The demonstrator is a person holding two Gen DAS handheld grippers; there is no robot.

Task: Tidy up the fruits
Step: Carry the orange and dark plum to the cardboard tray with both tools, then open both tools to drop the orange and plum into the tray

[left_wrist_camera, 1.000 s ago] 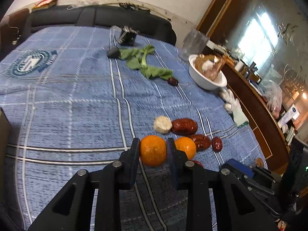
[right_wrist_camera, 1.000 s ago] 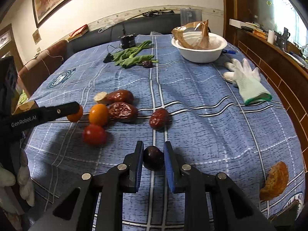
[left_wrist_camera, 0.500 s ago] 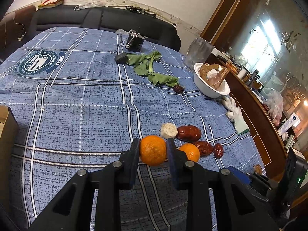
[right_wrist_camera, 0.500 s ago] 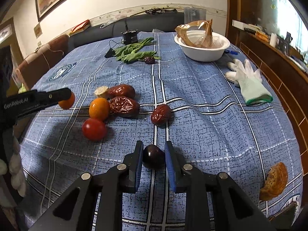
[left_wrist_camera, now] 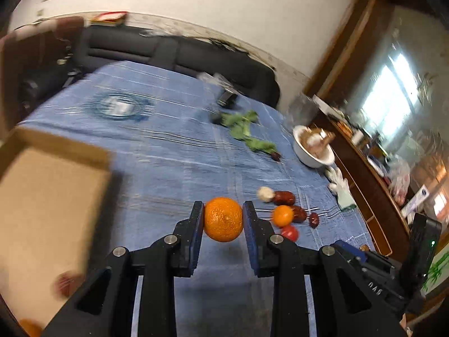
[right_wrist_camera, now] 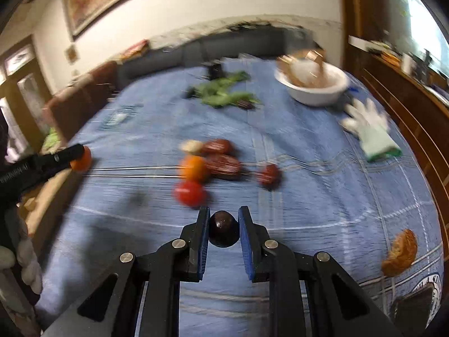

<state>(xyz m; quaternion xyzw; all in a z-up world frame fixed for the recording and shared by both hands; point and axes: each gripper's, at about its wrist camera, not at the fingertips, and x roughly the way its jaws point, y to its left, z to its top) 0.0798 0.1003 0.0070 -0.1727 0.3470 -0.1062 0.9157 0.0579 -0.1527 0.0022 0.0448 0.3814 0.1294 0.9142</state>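
My left gripper (left_wrist_camera: 223, 219) is shut on an orange (left_wrist_camera: 223, 219) and holds it above the blue cloth, just right of a cardboard box (left_wrist_camera: 50, 196). My right gripper (right_wrist_camera: 223, 228) is shut on a dark round fruit (right_wrist_camera: 223, 228), lifted above the cloth. On the cloth lie a second orange (right_wrist_camera: 193, 168), a red tomato (right_wrist_camera: 190, 193), brown dates (right_wrist_camera: 223, 165) and a pale lump (right_wrist_camera: 191, 146). The left gripper with its orange also shows at the left of the right wrist view (right_wrist_camera: 81, 158).
A white bowl (right_wrist_camera: 314, 95) with brown paper, green leaves (right_wrist_camera: 224, 92) and a white glove (right_wrist_camera: 370, 129) lie further back. A piece of bread (right_wrist_camera: 400, 252) lies at the right. A wooden sideboard (left_wrist_camera: 373, 185) runs along the right edge. Both views are blurred.
Both grippers have lifted with their fruit. The left one has swung left, so the cardboard box now fills the left of its view. The right one has risen from the cloth.
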